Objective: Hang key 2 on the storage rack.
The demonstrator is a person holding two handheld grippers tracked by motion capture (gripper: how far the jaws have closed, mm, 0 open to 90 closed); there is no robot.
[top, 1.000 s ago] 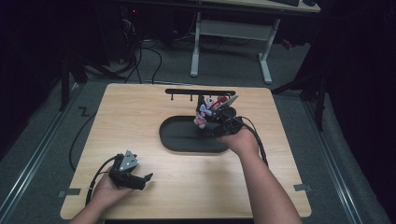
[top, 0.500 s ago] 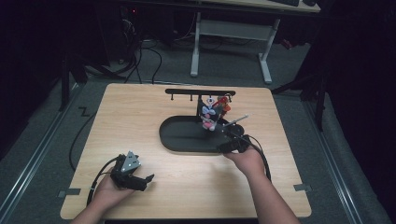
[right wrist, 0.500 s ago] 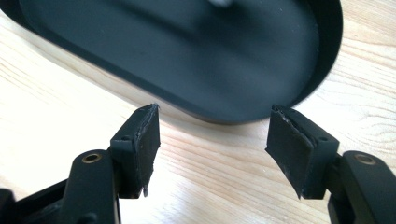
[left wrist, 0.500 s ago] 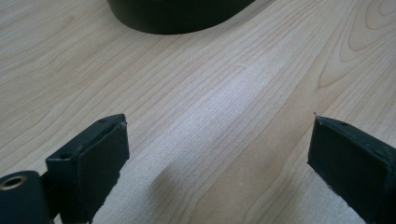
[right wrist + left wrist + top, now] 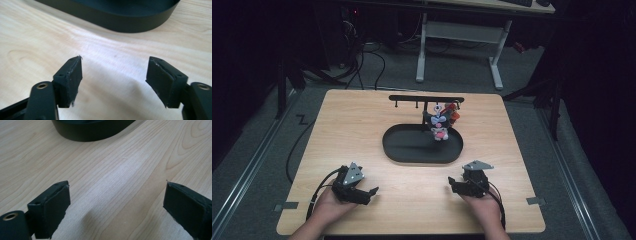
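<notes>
High view: a pale wooden tabletop (image 5: 362,130) with rounded corners stands on a grey carpeted floor (image 5: 272,150) in a dark room. Beyond its far edge are the white legs of a desk (image 5: 457,37) and loose black cables (image 5: 367,55). Just past the middle of the tabletop, towards the far edge, lies a black oval tray (image 5: 407,147). Behind the tray, a black rack with small hooks (image 5: 426,99) stands near the far edge. A plush keychain (image 5: 439,122), black, white and pink, hangs from the rack over the right part of the tray. Near the near left corner, the person's hand holds the left gripper (image 5: 371,192), jaws apart and empty. Near the near right corner, the other hand holds the right gripper (image 5: 451,186), well apart from the tray, jaws apart and empty; they have just been opening wider. Cables trail from both. Small grey tape pieces (image 5: 285,206) mark the near edge.

Left gripper view: two black jaws stand wide apart above bare wood grain with nothing between them. The tray's (image 5: 95,130) rounded black wall shows at the top.

Right gripper view: the black jaws are parted, with only the tabletop between them. The tray's (image 5: 117,17) wall curves across the top, close ahead.
</notes>
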